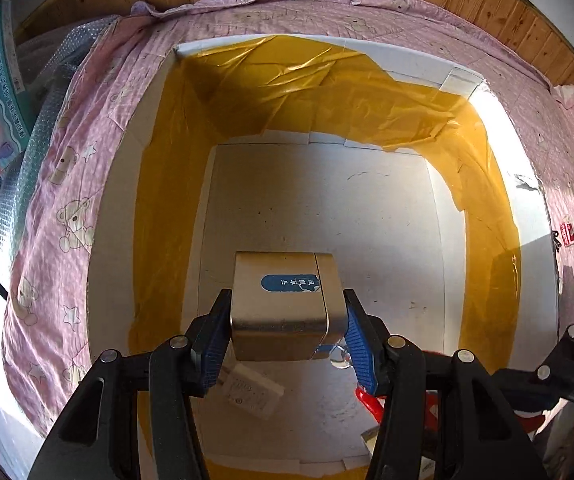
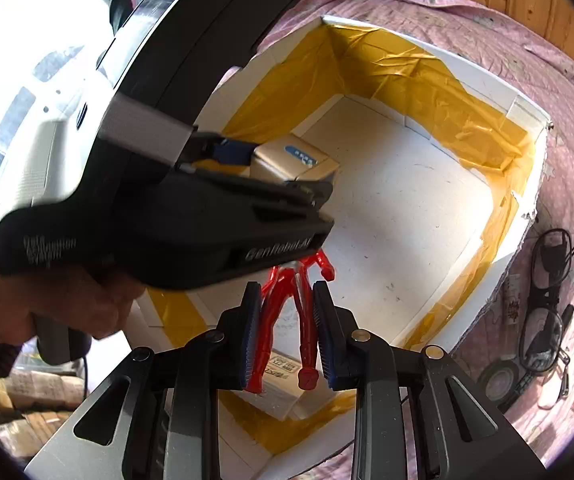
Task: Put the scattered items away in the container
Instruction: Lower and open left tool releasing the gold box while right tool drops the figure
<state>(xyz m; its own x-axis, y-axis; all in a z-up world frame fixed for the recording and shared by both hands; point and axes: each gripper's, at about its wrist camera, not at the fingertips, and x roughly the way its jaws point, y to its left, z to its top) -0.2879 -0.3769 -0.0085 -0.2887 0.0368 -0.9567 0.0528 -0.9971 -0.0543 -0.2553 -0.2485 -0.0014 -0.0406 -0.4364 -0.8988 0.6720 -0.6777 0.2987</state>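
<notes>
Left tongs closed on a gold box, blue pads pressed on both sides, held over the white container. Right tongs clamped on a red figure, just beside. Bare hand grips the left handle.

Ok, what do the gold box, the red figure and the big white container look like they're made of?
Gold box: likely card or tin, with a satin metallic sheen.
Red figure: glossy, translucent plastic.
White container: probably foam board, with thick matte walls, a chipped edge and shiny yellow tape.
</notes>
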